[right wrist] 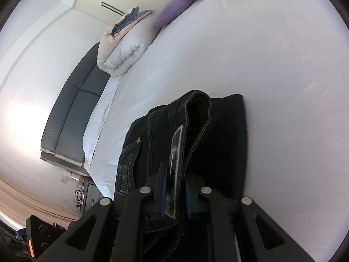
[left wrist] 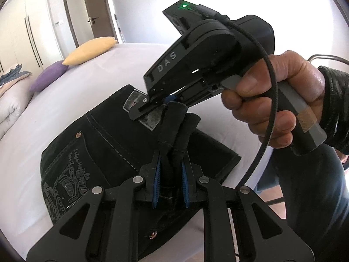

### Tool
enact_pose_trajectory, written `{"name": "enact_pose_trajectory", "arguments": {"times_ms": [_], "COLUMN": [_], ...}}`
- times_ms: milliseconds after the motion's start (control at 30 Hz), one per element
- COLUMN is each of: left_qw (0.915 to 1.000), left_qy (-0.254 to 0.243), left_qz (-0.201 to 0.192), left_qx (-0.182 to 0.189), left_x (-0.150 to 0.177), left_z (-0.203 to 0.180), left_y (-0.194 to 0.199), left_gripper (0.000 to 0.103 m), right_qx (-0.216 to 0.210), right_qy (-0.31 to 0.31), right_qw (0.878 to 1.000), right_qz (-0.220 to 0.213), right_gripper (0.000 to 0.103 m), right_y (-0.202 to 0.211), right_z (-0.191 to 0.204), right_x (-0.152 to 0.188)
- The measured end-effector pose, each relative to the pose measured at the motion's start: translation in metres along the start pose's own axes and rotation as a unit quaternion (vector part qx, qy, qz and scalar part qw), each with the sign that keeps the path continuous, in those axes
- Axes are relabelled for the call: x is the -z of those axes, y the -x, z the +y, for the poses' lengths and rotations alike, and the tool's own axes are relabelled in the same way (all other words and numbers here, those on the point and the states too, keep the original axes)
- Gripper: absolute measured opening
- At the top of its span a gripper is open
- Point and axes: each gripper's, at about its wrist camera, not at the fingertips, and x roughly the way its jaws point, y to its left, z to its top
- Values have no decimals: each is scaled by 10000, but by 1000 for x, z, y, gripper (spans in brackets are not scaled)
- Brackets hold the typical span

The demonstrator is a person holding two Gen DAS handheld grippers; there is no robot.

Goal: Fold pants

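Note:
Black jeans [left wrist: 104,144] with an embroidered back pocket and a grey waist patch lie folded on the white bed [left wrist: 72,91]. My left gripper [left wrist: 171,166] is shut on a bunched fold of the jeans' edge and lifts it a little. In the left wrist view my right gripper [left wrist: 159,104] is shut on the waistband by the patch. In the right wrist view my right gripper [right wrist: 175,187] pinches the waistband and patch of the jeans [right wrist: 218,135], which hang from it over the bed [right wrist: 272,65].
A yellow pillow [left wrist: 91,50] and a purple pillow [left wrist: 49,77] lie at the bed's far side, beside a rolled white duvet [right wrist: 124,50]. A grey headboard [right wrist: 74,109] and wardrobe doors [left wrist: 28,32] stand beyond. The bed edge is near me.

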Motion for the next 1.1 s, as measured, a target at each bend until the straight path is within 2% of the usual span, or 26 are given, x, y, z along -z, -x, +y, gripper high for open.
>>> {"name": "enact_pose_trajectory", "arguments": {"times_ms": [100, 467, 567, 633, 733, 833, 867, 900, 967, 1100], "left_qw": [10000, 9995, 9996, 9992, 9956, 9913, 9895, 9863, 9814, 9669], "left_qy": [-67, -134, 6, 74, 540, 944, 1101, 1358, 1722, 2491], "left_qz": [34, 213, 180, 230, 128, -83, -170, -230, -213, 52], "left_qx": [46, 203, 220, 330, 754, 918, 917, 903, 823, 556], "left_x": [-5, -9, -11, -14, -13, -11, -12, -13, -11, -4], "left_z": [-9, 14, 21, 25, 46, 71, 83, 103, 131, 205], "left_y": [-6, -14, -17, -12, 9, 30, 36, 38, 31, -8], "left_gripper": [15, 16, 19, 25, 28, 28, 28, 28, 28, 28], "right_qx": [-4, -90, -308, -325, -112, 227, 221, 132, -48, -8], "right_qy": [-40, -370, -423, -451, -516, -570, -588, -592, -422, 69], "right_qw": [10000, 9991, 9983, 9981, 9980, 9965, 9962, 9963, 9975, 10000], "right_qz": [-34, -192, -251, -273, -345, -572, -607, -612, -558, -61], "right_gripper": [14, 13, 14, 18, 27, 32, 32, 31, 18, 11], "right_y": [2, -1, -1, 3, 15, 37, 43, 48, 53, 33], "right_z": [-7, -34, -42, -41, -36, -26, -23, -17, 1, 35], "right_x": [-2, 16, 18, 18, 20, 24, 25, 26, 31, 46]}}
